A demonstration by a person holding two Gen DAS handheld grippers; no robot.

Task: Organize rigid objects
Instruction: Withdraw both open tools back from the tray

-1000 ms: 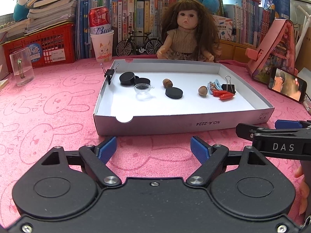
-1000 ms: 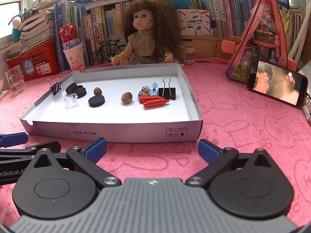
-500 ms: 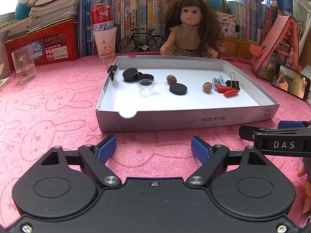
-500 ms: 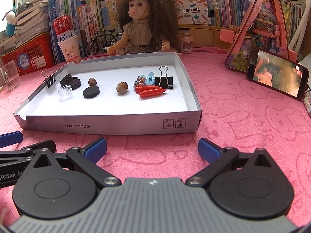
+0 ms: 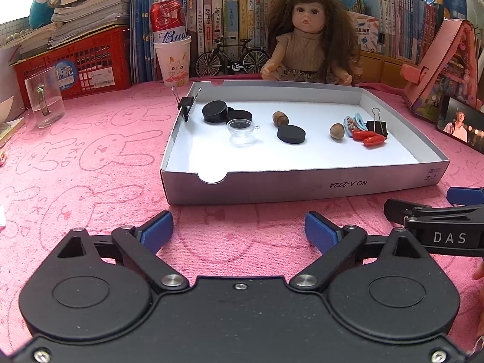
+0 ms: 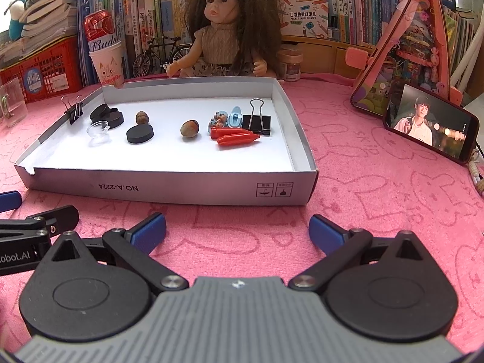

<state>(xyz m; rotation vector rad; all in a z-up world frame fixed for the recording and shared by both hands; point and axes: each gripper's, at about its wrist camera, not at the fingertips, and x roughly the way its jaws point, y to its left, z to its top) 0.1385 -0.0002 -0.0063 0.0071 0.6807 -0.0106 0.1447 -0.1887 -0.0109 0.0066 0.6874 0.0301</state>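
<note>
A: What does the white tray on the pink cloth hold?

B: Three black discs, two nuts, two red crayons, two binder clips, one clear dish. Near wall reads "NO.A-2224".

A: Behind it?

B: A "Bud" can sits in a paper cup.

A: The grippers?

B: Near the tray; left gripper opening, empty; right gripper spread wide, empty.

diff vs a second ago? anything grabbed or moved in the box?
Nothing grabbed or released. The left gripper is opening its jaws wider, with only pink cloth between them; the right gripper is open and empty. Both views sit slightly differently on the shallow white cardboard box. The black round discs, clear plastic dome, brown nuts, red crayon-like pieces and black binder clips lie unmoved.
</note>
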